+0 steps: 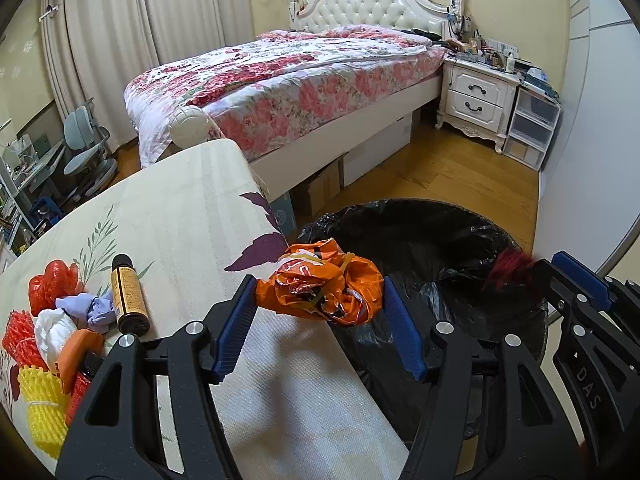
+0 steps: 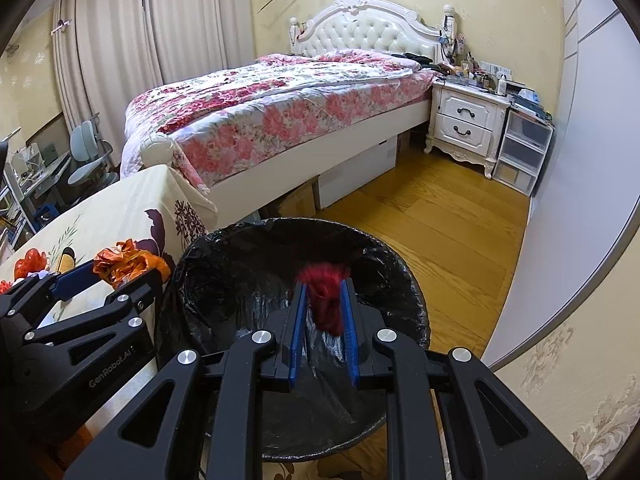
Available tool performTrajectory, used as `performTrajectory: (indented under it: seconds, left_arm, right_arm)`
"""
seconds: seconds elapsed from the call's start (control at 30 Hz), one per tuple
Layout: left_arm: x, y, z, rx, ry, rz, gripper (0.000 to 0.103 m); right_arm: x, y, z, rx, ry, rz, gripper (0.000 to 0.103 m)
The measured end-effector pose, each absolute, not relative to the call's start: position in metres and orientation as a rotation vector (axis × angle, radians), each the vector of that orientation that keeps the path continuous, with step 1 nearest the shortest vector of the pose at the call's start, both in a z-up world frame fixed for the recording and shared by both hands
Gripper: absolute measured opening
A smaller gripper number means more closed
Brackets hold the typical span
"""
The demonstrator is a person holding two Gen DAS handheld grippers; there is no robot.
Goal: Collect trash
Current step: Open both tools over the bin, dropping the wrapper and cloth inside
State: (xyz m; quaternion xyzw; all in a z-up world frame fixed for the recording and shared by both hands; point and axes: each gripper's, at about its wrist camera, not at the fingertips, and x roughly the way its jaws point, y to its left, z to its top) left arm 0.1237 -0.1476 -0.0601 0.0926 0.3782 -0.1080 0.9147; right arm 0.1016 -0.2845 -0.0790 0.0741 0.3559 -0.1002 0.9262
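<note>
From my left wrist cam: left gripper (image 1: 320, 298) is spread, with one crumpled orange wrapper (image 1: 324, 288) sitting between the blue pads at the table (image 1: 192, 216) edge, right beside the black-lined trash bin (image 1: 432, 240); I can't tell if the pads actually touch it. Further left on the table I count one brown bottle (image 1: 128, 294), one red bag (image 1: 52, 284), one lilac wad (image 1: 90, 308) and one yellow foam net (image 1: 40, 408).

Right wrist cam: right gripper (image 2: 324, 300) is pinching one red mesh scrap (image 2: 326, 292), held over the bin's mouth. One bed (image 2: 280, 104), one nightstand (image 2: 464, 124) behind.
</note>
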Motion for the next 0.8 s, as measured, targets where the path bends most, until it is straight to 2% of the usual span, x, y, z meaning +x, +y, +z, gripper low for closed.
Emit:
performTrajectory:
  seconds: [0.1, 0.17, 0.37, 0.6, 0.8]
  left_arm:
    - [0.125, -0.149, -0.059, 0.192, 0.772, -0.220, 0.071]
    - [0.125, -0.150, -0.059, 0.194, 0.769, -0.221, 0.078]
    - [0.127, -0.153, -0.058, 0.208, 0.760, -0.224, 0.089]
    - [0.127, -0.157, -0.057, 0.238, 0.743, -0.220, 0.090]
    - [0.123, -0.145, -0.056, 0.212, 0.755, -0.208, 0.090]
  right_arm:
    - [0.104, -0.287, -0.080, 0.155, 0.730, -0.211, 0.019]
    - [0.104, -0.289, -0.079, 0.158, 0.728, -0.219, 0.024]
    - [0.099, -0.295, -0.075, 0.171, 0.707, -0.253, 0.040]
    - [0.094, -0.301, -0.074, 0.173, 0.703, -0.275, 0.045]
    - [0.087, -0.300, -0.072, 0.172, 0.703, -0.285, 0.055]
